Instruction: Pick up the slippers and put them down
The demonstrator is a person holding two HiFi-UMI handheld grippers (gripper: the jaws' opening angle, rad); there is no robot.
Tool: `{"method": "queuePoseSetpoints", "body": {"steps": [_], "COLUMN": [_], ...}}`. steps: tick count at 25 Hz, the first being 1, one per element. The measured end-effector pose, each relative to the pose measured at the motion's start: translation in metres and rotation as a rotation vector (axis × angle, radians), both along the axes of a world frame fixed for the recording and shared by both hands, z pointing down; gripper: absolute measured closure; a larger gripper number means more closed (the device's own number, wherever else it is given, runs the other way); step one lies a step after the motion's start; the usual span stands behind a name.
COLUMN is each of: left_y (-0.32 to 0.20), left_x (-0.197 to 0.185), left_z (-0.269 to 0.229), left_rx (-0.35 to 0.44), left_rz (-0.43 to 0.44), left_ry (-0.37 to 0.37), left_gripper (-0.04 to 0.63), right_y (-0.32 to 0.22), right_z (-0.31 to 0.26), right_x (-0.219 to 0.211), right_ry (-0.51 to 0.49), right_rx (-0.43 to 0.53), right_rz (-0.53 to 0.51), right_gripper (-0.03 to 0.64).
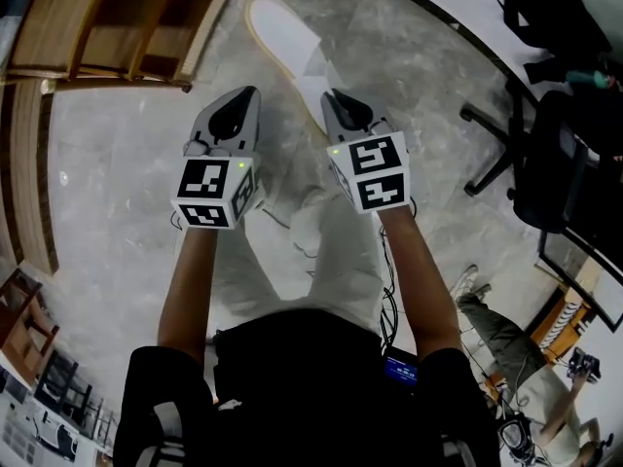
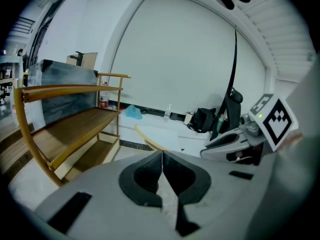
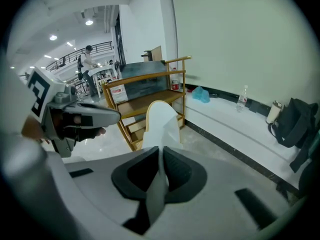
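One white slipper (image 1: 282, 37) with a tan sole edge hangs over the grey floor, above centre in the head view. My right gripper (image 1: 336, 100) is shut on the white fabric at its near end. In the right gripper view the slipper (image 3: 160, 121) rises straight out of the closed right gripper (image 3: 161, 151). My left gripper (image 1: 243, 95) hovers just left of the slipper, apart from it. Its dark pads meet with nothing between them in the left gripper view (image 2: 162, 156), where the slipper's tan rim (image 2: 149, 140) shows beyond. No second slipper is visible.
A wooden shelf rack (image 1: 107, 27) stands at the upper left, close to the slipper's toe. An office chair (image 1: 545, 154) and a black backpack (image 1: 545, 8) are at the right. A raised white ledge (image 3: 235, 119) runs along the wall with a bottle (image 3: 243, 98). Someone's legs (image 1: 506, 348) are at the lower right.
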State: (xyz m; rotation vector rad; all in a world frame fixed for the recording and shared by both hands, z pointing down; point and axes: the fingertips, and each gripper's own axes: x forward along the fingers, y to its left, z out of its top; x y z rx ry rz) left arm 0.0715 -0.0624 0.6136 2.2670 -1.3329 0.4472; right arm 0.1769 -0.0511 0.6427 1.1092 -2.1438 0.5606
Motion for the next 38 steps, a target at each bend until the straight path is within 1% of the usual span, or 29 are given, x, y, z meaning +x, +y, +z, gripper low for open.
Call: {"method": "queuePoseSetpoints", "body": {"steps": [6,11,18,25,28,31,35,38], "left_y": [-0.001,-0.006,-0.002,-0.004,-0.002,-0.003,-0.005,-0.007], "left_x": [0.002,-0.002,0.004,0.004,0.007,0.004,0.0,-0.005], "left_z": [0.054,0.102,0.157,0.186,0.191,0.198,0.21,0.218], "left_rx": [0.028,0.045,0.028,0.07,0.082,0.084,0.096,0.093], "left_rz": [0.023,0.024,0.055,0.043,0.047,0.023,0.003,-0.018], "left_ry": [-0.008,-0.026,-0.036,-0.045,-0.032,0.001,-0.021,-0.009], "left_gripper": [0.589,0.589,0.589,0.589,0.589,0.589,0.589,0.589], "right_y": [-0.002,-0.006,-0.008,-0.019,-0.021,-0.023,-0.023,-0.022], "right_z": [0.059,0.112,0.175,0.213,0.227,0.236,0.251,0.259], "right_x": [-0.002,-0.005,-0.004,-0.011,-0.012,-0.014,-0.013,-0.015], "right_ry": [-0.011,-0.022,-0.017,-0.019,-0.029,-0.055,-0.04,-0.043], "right_rx": [0.009,0.009,0.018,0.066,0.069,0.066,0.077,0.078], "right_rz": [0.016,0.027,0.029,0.0,-0.006,-0.006,-0.006,-0.005], "right_gripper": [0.597,0.598,0.597,0.597,0.597,0.597,0.597,0.597]}}
